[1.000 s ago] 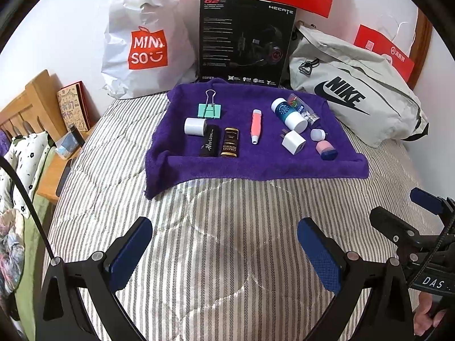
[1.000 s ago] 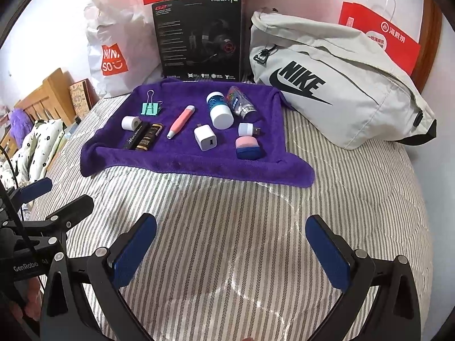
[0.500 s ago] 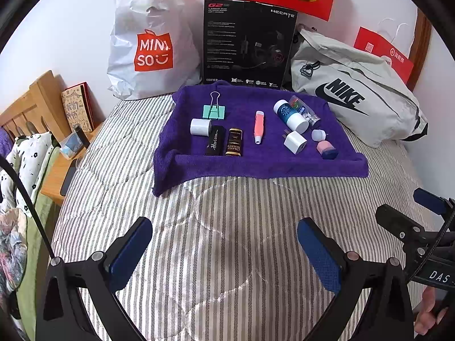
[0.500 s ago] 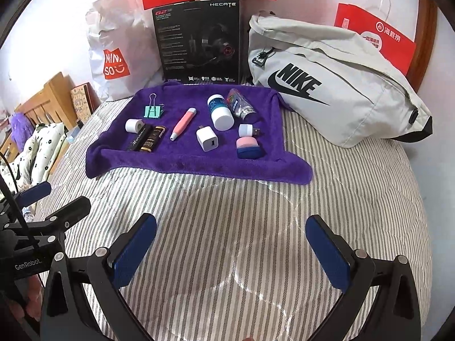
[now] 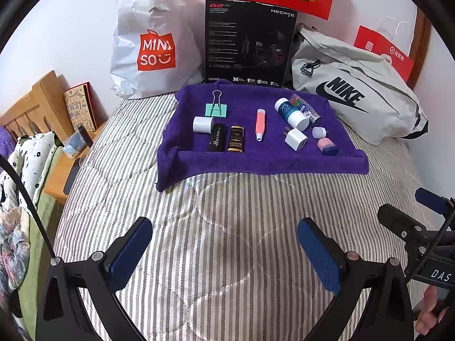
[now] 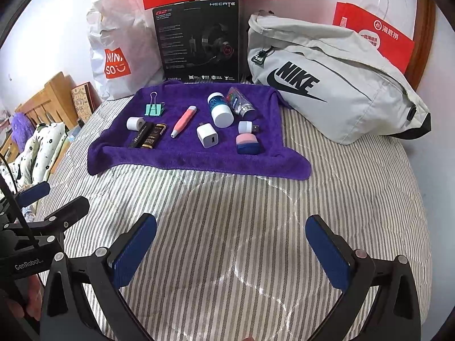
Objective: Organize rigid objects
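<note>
- My left hand-held gripper [image 5: 224,244] and right hand-held gripper [image 6: 231,241] gape wide, empty, above the striped bed [image 6: 355,187].
- At 12 o'clock, the purple towel [image 6: 182,156] carries the pink pen [image 6: 183,121], white charger [image 6: 207,139] and binder clip [image 6: 155,108].

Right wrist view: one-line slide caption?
Open right gripper hovers over striped quilt, facing small rigid items on purple towel.

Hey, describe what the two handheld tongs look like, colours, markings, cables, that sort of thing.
Both tongs, left and right, have black angular frames with silver screws and two blue textured pads. A thin black cable runs beside the left one. Seen from the other camera, the left body is marked GenRobot and the right one reads DAS. Fingers show at the frame corners; no sleeves are visible.
</note>
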`<state>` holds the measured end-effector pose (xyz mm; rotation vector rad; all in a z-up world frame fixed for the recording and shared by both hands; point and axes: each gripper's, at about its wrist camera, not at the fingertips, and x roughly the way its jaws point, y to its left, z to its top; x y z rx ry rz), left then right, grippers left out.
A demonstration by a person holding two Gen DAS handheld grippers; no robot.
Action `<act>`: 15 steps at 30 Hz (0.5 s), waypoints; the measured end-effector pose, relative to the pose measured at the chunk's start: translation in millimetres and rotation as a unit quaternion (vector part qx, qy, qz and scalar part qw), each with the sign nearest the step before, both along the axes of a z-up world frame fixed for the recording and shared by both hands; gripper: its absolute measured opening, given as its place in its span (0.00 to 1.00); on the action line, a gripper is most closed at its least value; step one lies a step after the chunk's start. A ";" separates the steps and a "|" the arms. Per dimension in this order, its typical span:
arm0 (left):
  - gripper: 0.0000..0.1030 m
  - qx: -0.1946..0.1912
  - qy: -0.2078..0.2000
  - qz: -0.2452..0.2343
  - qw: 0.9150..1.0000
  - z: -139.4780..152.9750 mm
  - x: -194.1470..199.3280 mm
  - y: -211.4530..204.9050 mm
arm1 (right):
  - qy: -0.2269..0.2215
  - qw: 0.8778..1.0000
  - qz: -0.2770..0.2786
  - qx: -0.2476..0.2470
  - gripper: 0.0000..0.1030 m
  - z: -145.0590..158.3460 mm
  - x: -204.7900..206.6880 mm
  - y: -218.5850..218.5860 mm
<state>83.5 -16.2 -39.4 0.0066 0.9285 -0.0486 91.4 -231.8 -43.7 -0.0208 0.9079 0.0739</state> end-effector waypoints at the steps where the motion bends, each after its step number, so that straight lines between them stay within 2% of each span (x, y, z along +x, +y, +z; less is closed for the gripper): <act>1: 1.00 0.000 0.000 0.000 1.000 0.1 -1.2 0.2 | -0.001 1.000 0.000 0.000 1.00 0.0 0.0 0.0; 15: 1.00 0.000 0.001 -0.003 1.000 -0.4 -3.2 -0.4 | 0.001 1.000 -0.001 -0.001 1.00 -1.5 -5.9 -1.0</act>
